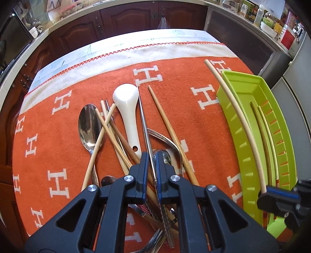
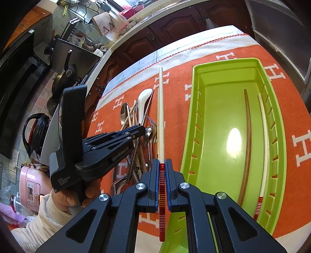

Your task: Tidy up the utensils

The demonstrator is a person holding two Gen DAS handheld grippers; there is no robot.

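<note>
A pile of utensils lies on the orange cloth: a white ceramic spoon (image 1: 127,109), a steel spoon (image 1: 88,126), a fork (image 1: 167,140) and several wooden chopsticks (image 1: 169,128). My left gripper (image 1: 152,157) is shut on a thin metal chopstick (image 1: 143,124) over the pile. My right gripper (image 2: 162,165) is shut on a cream chopstick with a red striped end (image 2: 161,109), held beside the green tray (image 2: 196,120). The tray holds a brown chopstick (image 2: 247,140) and a cream chopstick (image 2: 264,144).
The orange cloth (image 1: 194,120) with white H marks covers the table. Dark wooden cabinets (image 1: 126,17) stand beyond the far edge. A counter with jars (image 1: 268,21) runs along the right. My left gripper also shows in the right wrist view (image 2: 142,132).
</note>
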